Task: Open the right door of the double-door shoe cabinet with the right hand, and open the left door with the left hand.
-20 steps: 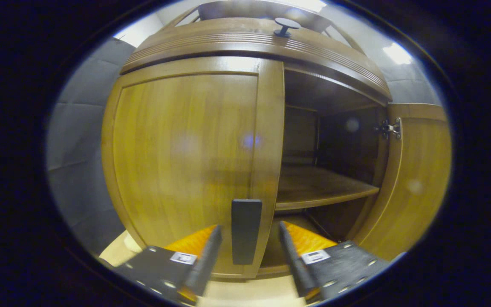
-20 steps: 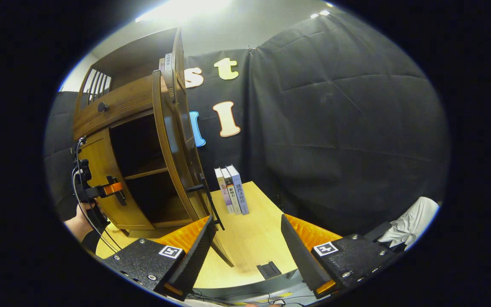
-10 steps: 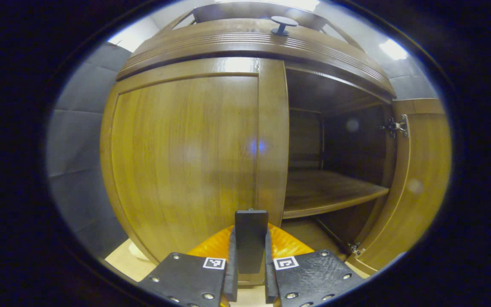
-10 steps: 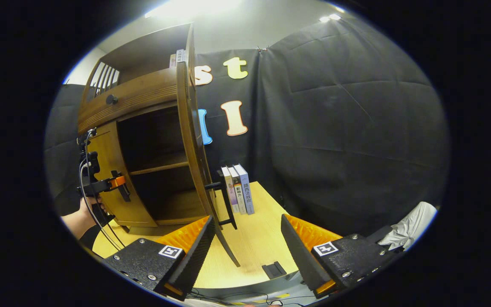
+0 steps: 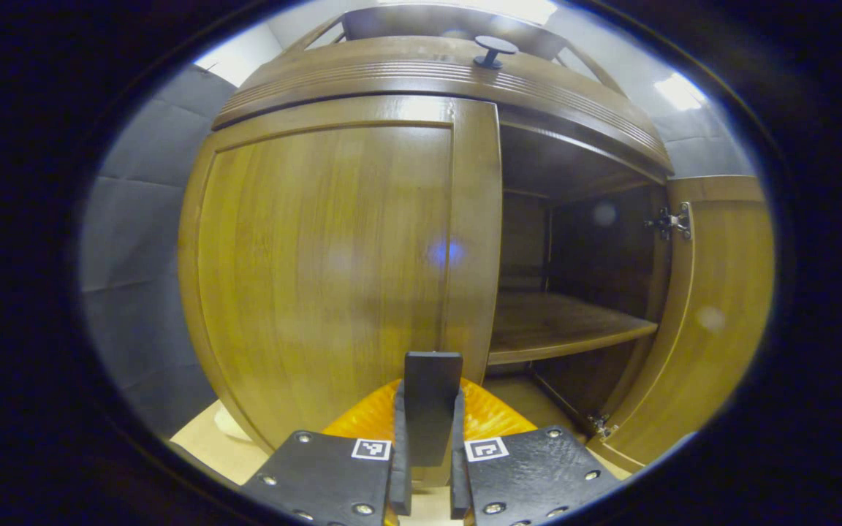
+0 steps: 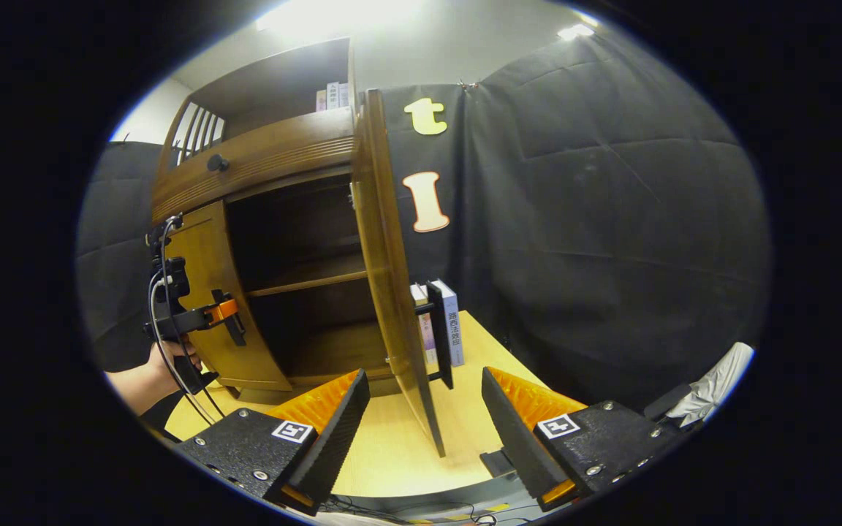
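Two fingers of the left tongs [image 5: 427, 467] press on the dark handle [image 5: 430, 409] of the left door [image 5: 326, 270], which stands shut against the cabinet [image 5: 435, 69]. Past the handle, the right half of the cabinet gapes, showing a shelf [image 5: 560, 329] and a hinge [image 5: 669, 221] on the swung-out right door [image 5: 713, 314].

In the right gripper view, the right tongs [image 6: 421, 431] hang apart over the table [image 6: 392, 453], holding nothing. Just beyond them the right door [image 6: 392, 292] stands open edge-on, its handle [image 6: 441, 332] free of the fingers. Books [image 6: 452, 325] stand upright behind it. Farther left, a hand [image 6: 154, 369] holds the left tongs [image 6: 234, 329] against the left door [image 6: 209, 292].
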Demonstrator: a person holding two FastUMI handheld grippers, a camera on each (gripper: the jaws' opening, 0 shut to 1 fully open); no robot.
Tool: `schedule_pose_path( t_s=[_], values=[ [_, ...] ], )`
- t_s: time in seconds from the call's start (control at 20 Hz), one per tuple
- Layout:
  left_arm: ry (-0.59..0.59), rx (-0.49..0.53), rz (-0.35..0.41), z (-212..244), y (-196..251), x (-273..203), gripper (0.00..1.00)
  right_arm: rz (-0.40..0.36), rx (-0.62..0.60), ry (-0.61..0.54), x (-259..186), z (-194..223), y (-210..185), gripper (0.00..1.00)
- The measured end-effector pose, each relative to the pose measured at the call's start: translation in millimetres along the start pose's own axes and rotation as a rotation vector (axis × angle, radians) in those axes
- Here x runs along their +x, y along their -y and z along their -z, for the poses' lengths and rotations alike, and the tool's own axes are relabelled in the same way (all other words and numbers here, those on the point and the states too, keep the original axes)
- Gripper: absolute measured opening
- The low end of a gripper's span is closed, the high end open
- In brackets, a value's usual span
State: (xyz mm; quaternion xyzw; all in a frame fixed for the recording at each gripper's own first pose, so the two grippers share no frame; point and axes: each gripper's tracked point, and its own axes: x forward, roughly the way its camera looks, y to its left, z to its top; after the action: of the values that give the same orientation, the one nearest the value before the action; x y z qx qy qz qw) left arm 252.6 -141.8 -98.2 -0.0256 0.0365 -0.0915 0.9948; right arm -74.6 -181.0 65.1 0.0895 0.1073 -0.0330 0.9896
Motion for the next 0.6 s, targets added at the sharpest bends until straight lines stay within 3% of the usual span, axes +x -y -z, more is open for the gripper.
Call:
schedule_pose_path(
  t_s=[0.15,0.3,0.6],
  values=[
    [-0.011,-0.010,0.024,-2,3,-3,0.29,-0.036,-0.006,-0.003,2,6,-24,0.95],
    [-0.014,-0.008,0.047,-6,6,-7,0.15,-0.067,-0.004,-0.011,5,17,-48,0.96],
    [0.002,-0.017,0.101,-14,10,-12,0.27,-0.078,0.016,-0.001,11,31,-93,0.95]
  ],
)
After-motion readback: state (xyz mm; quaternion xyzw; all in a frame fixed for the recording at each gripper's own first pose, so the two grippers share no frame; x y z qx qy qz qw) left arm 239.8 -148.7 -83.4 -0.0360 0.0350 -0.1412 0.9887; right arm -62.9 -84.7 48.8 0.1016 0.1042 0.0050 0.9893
